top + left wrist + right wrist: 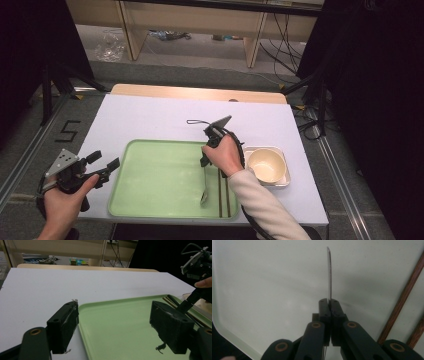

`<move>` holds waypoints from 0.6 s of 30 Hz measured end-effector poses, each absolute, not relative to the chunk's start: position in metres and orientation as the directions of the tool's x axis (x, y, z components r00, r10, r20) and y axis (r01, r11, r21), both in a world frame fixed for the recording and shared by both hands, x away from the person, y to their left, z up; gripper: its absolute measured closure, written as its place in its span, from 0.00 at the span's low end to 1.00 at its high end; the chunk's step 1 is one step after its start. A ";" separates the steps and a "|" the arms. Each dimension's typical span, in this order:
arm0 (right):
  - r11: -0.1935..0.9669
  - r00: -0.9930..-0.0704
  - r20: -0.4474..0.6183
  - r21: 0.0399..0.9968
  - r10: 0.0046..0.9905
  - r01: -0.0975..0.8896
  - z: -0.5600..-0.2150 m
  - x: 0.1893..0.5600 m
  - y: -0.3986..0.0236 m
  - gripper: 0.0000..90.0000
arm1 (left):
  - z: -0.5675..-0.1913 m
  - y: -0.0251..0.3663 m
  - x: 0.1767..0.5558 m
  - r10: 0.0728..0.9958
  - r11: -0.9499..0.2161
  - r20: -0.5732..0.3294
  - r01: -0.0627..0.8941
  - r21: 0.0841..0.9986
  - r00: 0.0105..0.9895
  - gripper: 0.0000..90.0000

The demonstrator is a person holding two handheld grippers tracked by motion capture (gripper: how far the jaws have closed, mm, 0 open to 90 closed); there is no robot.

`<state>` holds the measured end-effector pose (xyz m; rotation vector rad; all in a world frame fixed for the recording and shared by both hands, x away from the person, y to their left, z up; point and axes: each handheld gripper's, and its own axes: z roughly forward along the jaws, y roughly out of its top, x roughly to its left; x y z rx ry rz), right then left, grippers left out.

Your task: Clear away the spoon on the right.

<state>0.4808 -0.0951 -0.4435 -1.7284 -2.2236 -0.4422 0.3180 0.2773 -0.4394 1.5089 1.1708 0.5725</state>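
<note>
**Spoon held over the green tray**

A thin metal spoon, seen edge-on in the right gripper view, is clamped upright between the right gripper's pressed-together black jaws. In the high view it hangs at lower centre over the smooth green tray, beside two dark wooden chopsticks. The left gripper, lower left, rests with jaws wide apart, holding nothing.

Your spoon, thin and metal, is hanging handle-up over the green tray's near right part, beside the chopsticks.
</note>
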 end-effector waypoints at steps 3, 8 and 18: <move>0.213 -0.223 0.393 0.071 0.892 0.975 -0.447 0.480 -0.093 0.99 | -0.439 0.277 0.318 0.889 0.075 -0.228 0.365 0.928 0.398 0.25; 0.269 -0.278 0.361 0.076 0.890 0.960 -0.450 0.480 -0.092 0.95 | -0.440 0.277 0.318 0.888 0.075 -0.229 0.366 0.928 0.399 0.25; 0.261 -0.262 0.308 0.048 0.914 0.964 -0.449 0.477 -0.086 0.86 | -0.440 0.277 0.319 0.886 0.078 -0.232 0.362 0.929 0.403 0.25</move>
